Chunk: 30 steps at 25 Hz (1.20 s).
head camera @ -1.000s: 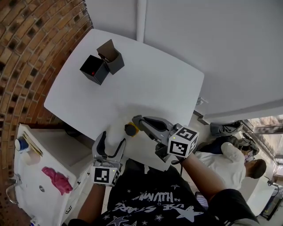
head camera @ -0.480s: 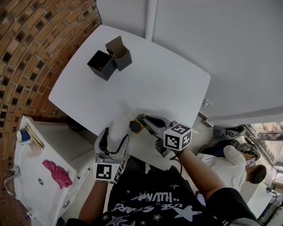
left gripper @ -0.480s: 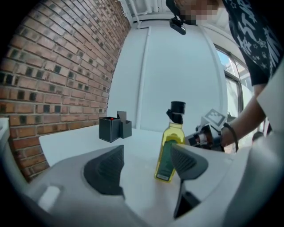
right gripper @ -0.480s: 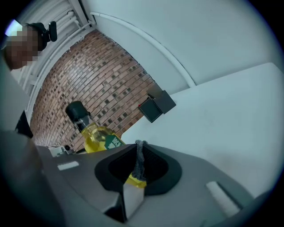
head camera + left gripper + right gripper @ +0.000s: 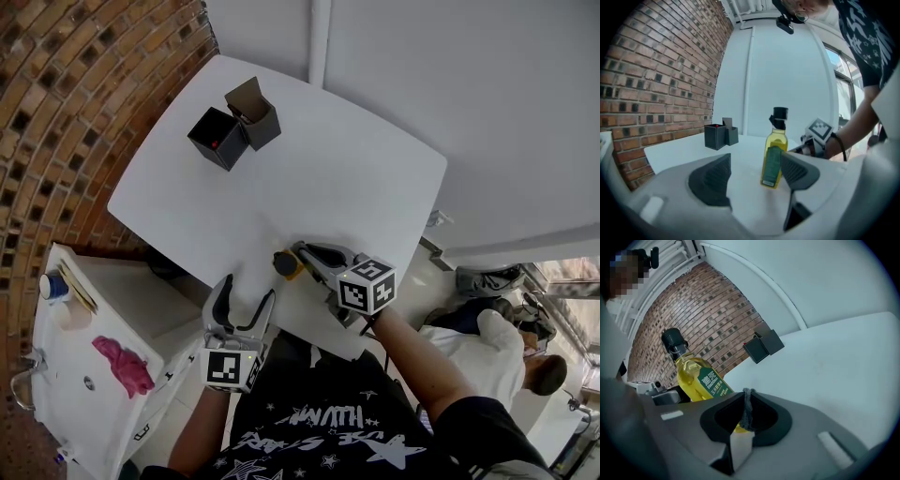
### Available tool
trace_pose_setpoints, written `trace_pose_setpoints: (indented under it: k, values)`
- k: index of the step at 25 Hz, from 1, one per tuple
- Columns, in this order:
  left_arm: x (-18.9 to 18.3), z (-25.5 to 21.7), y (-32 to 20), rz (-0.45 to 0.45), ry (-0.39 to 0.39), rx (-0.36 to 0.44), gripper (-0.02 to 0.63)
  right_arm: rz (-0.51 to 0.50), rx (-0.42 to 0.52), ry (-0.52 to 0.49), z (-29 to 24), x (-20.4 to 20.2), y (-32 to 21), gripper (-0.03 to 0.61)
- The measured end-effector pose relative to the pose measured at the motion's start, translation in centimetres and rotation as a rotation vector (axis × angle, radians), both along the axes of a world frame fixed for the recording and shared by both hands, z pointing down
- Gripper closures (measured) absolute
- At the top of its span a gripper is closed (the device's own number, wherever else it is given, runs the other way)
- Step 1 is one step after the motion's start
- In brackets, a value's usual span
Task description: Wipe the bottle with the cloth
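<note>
Head view, biggest thing first: a white table (image 5: 356, 169) fills most of the shot, with a white cabinet (image 5: 103, 309) off its left edge and a pair of open black boxes (image 5: 232, 127) at the far corner. None of that matters for the job.

Down at the near edge are both tools. The left gripper (image 5: 246, 292) has its jaws spread wide with nothing in them. It's aimed at the bottle but sits short of it, so it isn't bracing anything. The right gripper (image 5: 302, 255) comes in from the other side, jaws pressed together on a thin grey fold of cloth (image 5: 747, 411) that pokes up between the pads.

The bottle (image 5: 284, 265) stands upright on the table near that front edge, yellow oil inside, black cap on, green label. It's just past the right gripper's tips.

Progress, as I read it: the cloth is picked up and brought right to the bottle, so the setup is done. Can't honestly tell from the right gripper view whether the cloth is touching the glass or just beside it. Either way, the rubbing over the body and neck looks like it's all left to do.
</note>
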<state>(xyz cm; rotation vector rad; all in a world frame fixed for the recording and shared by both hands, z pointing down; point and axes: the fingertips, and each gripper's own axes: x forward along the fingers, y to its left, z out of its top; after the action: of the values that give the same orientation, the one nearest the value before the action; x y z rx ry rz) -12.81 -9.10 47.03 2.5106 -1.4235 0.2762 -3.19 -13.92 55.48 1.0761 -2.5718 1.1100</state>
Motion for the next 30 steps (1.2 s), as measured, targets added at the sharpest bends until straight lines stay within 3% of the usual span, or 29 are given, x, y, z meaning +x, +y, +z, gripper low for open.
trace_pose_setpoints:
  k: [8, 14, 18, 24, 27, 30]
  values:
    - [0.2, -0.3, 0.5, -0.006, -0.017, 0.047, 0.281, -0.003, 0.104, 0.080, -1.6, 1.1, 0.6, 0.537]
    - [-0.2, -5.7, -0.7, -0.107, 0.001, 0.153, 0.290, 0.098, 0.238, 0.073, -7.5, 4.0, 0.2, 0.537]
    - [-1.1, -9.2, -1.3, -0.190, 0.015, 0.233, 0.383, 0.168, 0.398, 0.114, -12.6, 6.2, 0.0, 0.537]
    - [-0.6, -12.6, -1.0, -0.230, 0.051, 0.312, 0.541, 0.178, 0.679, 0.216, -19.9, 6.8, 1.7, 0.537]
    - [0.1, -12.9, -0.8, -0.245, 0.068, 0.309, 0.603, 0.190, 0.750, 0.224, -21.8, 6.6, 2.9, 0.537]
    - [0.3, -12.6, -0.7, -0.278, 0.101, 0.277, 0.609, 0.228, 0.778, 0.198, -22.5, 6.6, 3.9, 0.537]
